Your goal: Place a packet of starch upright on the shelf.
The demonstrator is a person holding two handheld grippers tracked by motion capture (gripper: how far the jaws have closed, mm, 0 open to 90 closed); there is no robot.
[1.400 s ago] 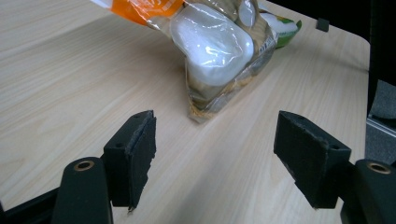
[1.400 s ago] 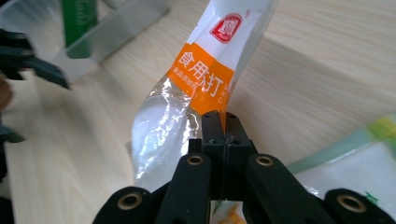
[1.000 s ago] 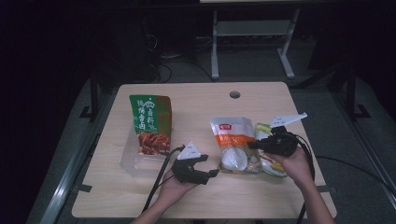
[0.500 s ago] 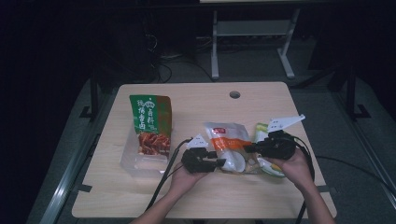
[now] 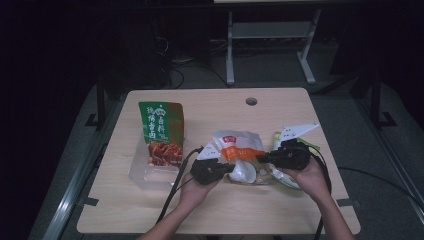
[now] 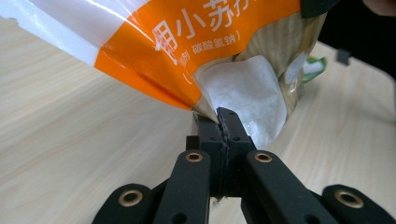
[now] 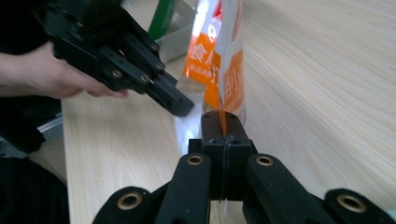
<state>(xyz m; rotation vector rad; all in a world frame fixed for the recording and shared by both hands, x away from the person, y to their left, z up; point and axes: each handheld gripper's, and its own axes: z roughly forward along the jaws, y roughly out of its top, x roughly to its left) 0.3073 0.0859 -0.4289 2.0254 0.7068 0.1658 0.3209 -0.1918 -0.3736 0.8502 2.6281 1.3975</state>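
The left gripper [image 5: 226, 167] has just been closing its jaws, and in the left gripper view they are now pressed together on the lower edge of the orange-and-white baking soda bag [image 6: 196, 51], with the thin film caught between the pads. A second ago this gripper was apart from the bag, nearer to the person, and since then it has come up to the bag's left side. The right gripper [image 5: 264, 158] pinches the opposite edge; in the right gripper view a strip of the orange film [image 7: 223, 122] stands between its shut jaws. The bag [image 5: 240, 155] lies in the middle of the wooden table [image 5: 210, 105], between the two hands, with white powder showing through its clear part. To the left, well apart, a green snack pouch [image 5: 161, 131] rests in a clear plastic tray [image 5: 142, 175], and a green-and-white packet [image 5: 295, 134] lies just behind the right gripper. I judge that with both edges now held, the bag is ready to be lifted or pulled open, and the next move needs an even pull so the film does not slip.
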